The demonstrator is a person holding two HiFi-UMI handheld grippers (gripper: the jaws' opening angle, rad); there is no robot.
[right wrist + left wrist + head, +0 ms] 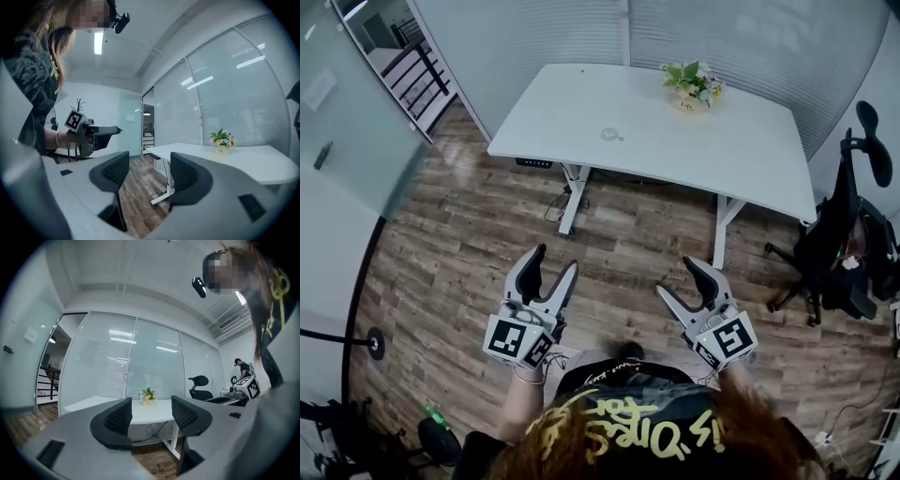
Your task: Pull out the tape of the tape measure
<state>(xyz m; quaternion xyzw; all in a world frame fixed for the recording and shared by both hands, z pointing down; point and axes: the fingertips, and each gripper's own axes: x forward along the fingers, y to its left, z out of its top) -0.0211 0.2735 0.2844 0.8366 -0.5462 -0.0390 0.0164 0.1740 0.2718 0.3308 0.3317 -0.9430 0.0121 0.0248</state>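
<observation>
A small pale round object lies on the white table; it is too small to tell whether it is the tape measure. I stand well back from the table, over the wooden floor. My left gripper is open with nothing between its jaws. My right gripper is open and empty too. Both are held level in front of the person's body and point roughly toward the table. The right gripper view shows the left gripper to its left.
A small pot of flowers stands at the table's far right. A black office chair is right of the table. Glass walls with blinds run behind it. A green bottle lies on the floor at lower left.
</observation>
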